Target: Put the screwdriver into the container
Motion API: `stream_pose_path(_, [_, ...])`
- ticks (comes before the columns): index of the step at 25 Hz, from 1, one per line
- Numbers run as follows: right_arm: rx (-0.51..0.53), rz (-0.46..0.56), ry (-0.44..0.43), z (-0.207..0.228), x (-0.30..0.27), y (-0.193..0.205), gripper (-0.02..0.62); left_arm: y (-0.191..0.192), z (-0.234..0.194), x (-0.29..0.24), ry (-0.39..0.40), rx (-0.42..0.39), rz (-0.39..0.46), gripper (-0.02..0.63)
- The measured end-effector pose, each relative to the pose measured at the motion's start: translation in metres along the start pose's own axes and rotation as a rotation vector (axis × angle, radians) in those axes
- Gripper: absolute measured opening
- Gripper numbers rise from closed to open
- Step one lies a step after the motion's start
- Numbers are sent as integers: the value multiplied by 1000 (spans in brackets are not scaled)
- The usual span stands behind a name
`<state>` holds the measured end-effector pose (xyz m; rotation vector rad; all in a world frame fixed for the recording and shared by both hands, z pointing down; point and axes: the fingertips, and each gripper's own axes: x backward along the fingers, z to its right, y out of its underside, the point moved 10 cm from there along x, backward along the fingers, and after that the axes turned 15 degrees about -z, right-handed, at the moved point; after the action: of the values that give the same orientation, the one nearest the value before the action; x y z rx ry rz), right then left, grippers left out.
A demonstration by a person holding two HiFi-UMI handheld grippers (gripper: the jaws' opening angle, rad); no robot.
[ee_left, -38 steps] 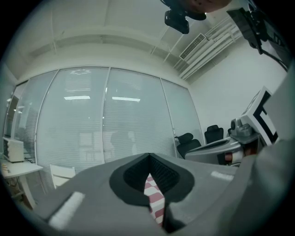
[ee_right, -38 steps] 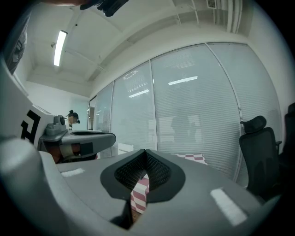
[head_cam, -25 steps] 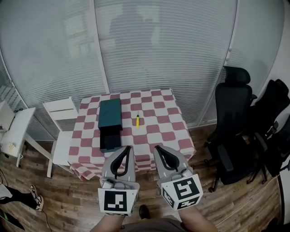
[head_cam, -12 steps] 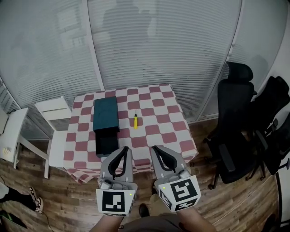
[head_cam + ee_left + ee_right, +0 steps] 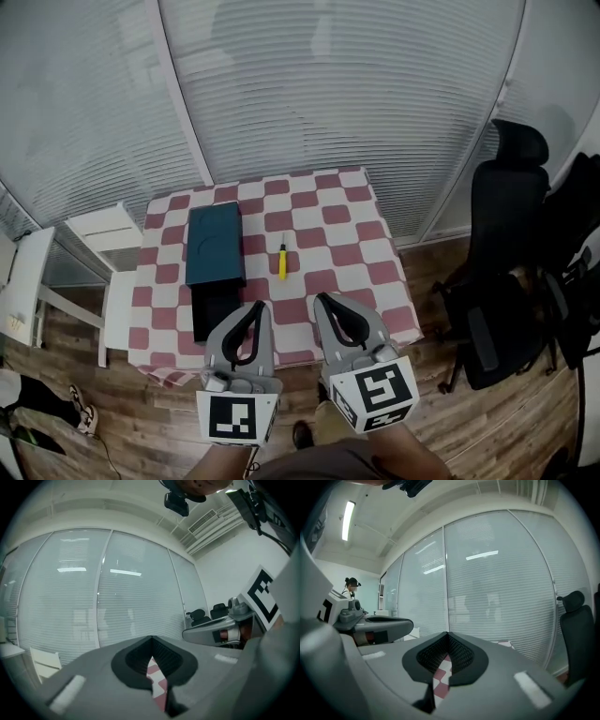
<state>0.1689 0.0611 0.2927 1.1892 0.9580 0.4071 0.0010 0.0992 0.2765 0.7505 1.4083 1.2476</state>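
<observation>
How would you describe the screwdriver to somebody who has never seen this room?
Look at the table with the red-and-white checked cloth. Near its middle, right of the dark teal container, lies the screwdriver. It alone is small, thin and yellow.

Your red-and-white checked table (image 5: 375,272) sits mid-frame. On its left side you've got the dark teal container (image 5: 214,246), and the yellow screwdriver (image 5: 282,262) lies near the middle, apart from it.
</observation>
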Motion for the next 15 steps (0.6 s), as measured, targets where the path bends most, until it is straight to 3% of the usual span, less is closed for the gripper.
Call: stream_pose_path(15, [-6,9,-58,73,-59,-36,26,-36,-12,-84,-71,-21,-48,2])
